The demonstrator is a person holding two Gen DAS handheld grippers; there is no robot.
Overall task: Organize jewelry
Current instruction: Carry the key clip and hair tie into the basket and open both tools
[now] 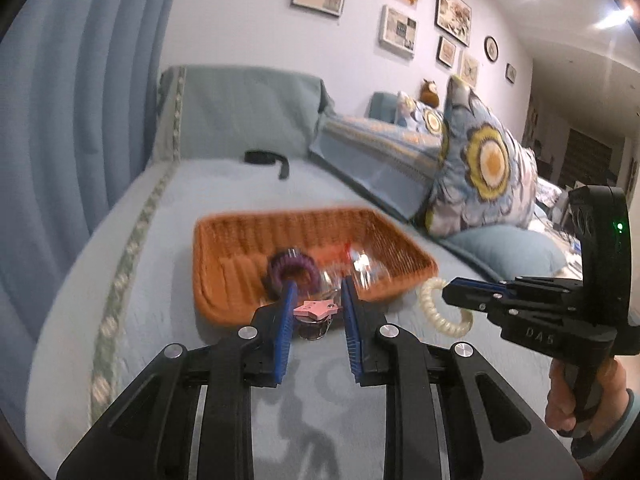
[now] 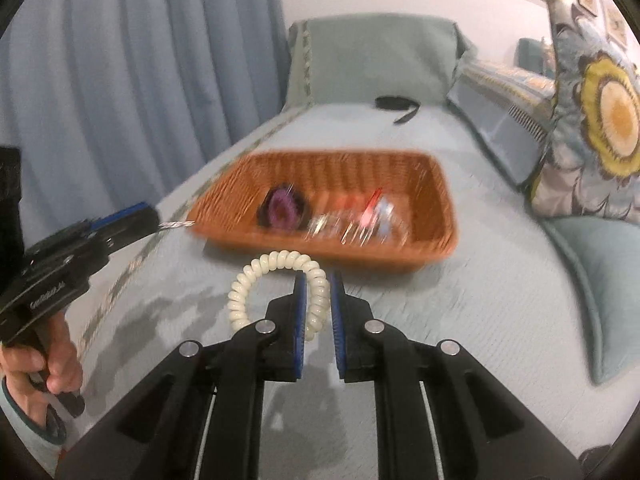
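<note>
An orange wicker basket [image 1: 224,240] [image 2: 440,184] sits on the blue sofa cover. It holds a purple spiral hair tie [image 1: 294,266] [image 2: 282,204] and clear packets with a red item [image 1: 356,262] [image 2: 368,216]. My left gripper [image 1: 318,294] holds a pink star clip [image 1: 316,309] between its blue pads, with a dark piece hanging under it, just before the basket's near rim. My right gripper [image 2: 318,284] [image 1: 460,292] is shut on a cream spiral hair tie [image 2: 276,262] [image 1: 430,304], lifted just in front of the basket.
A black strap [image 1: 266,158] [image 2: 396,104] lies far back on the sofa. Flowered cushions [image 1: 484,168] [image 2: 592,128] lean at the right. A blue curtain [image 1: 80,100] hangs at the left. The sofa's trimmed edge [image 1: 120,280] runs along the left.
</note>
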